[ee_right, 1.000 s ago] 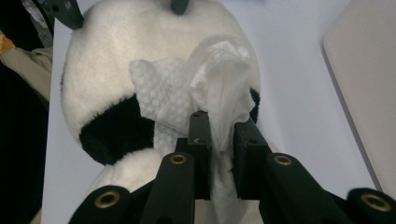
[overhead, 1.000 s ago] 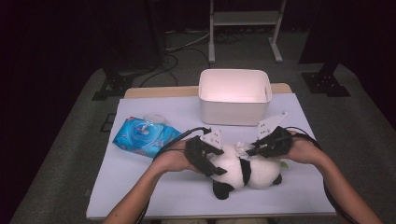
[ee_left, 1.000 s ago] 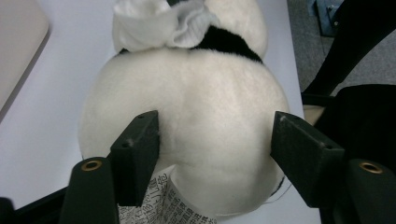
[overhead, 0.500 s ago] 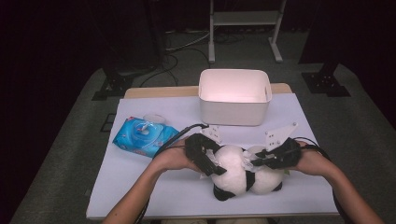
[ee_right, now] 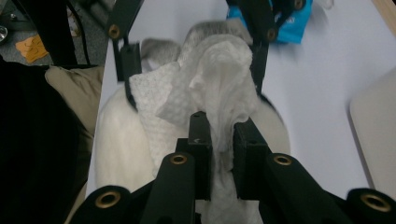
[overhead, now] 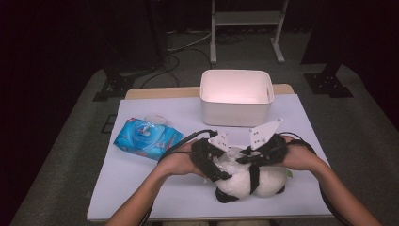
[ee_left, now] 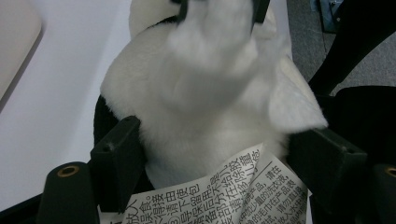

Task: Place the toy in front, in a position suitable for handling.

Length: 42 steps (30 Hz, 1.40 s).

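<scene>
The right gripper (ee_right: 219, 135) pinched a crumpled white wet wipe (ee_right: 219, 88) tight between its jaws, right over the black-and-white plush panda (overhead: 249, 181) lying at the near edge of the white table (overhead: 155, 183). The left gripper (ee_left: 215, 154) stood wide around the panda's white fur, jaws having just eased inward; contact looked likely, though blur obscured it.

Plush panda (overhead: 244, 181): white body w/ black limbs & band. Its tag (ee_left: 219, 196): white, black printed characters. Wipe (ee_right: 219, 88): white, fine embossed texture. Wipes pack (overhead: 147, 137): blue w/ red & white print. Bin (overhead: 235, 96): white, pinkish inside. Table cover (overhead: 141, 183): pale lavender-white. Both grippers' jaws: black.
</scene>
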Available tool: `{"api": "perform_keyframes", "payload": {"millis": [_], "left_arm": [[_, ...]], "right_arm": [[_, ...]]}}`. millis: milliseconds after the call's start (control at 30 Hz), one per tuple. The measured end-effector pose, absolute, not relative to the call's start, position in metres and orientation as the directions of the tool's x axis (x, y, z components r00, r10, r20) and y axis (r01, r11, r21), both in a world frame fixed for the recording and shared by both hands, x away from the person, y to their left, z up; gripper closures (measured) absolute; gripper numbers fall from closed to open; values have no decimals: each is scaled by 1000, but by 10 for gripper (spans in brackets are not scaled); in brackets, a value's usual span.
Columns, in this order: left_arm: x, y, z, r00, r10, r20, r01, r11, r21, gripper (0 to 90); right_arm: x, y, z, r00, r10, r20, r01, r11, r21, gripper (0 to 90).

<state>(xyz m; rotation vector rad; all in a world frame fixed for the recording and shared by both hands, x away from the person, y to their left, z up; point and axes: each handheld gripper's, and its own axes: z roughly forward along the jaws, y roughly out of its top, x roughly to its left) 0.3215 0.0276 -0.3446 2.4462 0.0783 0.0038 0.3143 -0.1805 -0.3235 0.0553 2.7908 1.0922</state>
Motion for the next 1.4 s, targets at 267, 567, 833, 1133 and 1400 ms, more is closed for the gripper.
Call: {"api": "perform_keyframes", "payload": {"millis": [267, 567, 833, 1133, 1400], "left_arm": [[322, 32, -346, 998, 61, -14, 56, -756, 652, 245], [322, 32, -346, 998, 62, -9, 54, -766, 641, 244], [323, 32, -345, 999, 38, -6, 33, -757, 652, 245], [328, 32, -344, 994, 82, -76, 111, -744, 659, 162], [325, 25, -343, 998, 29, -56, 59, -767, 639, 190]], "right_arm": [[327, -177, -324, -992, 91, -88, 6, 728, 686, 790], [331, -210, -336, -982, 180, -62, 92, 735, 672, 790], [327, -233, -342, -976, 212, -46, 128, 734, 667, 788], [317, -233, -346, -977, 210, -42, 128, 727, 674, 789], [302, -234, -345, -981, 185, -55, 100, 734, 671, 790]]}}
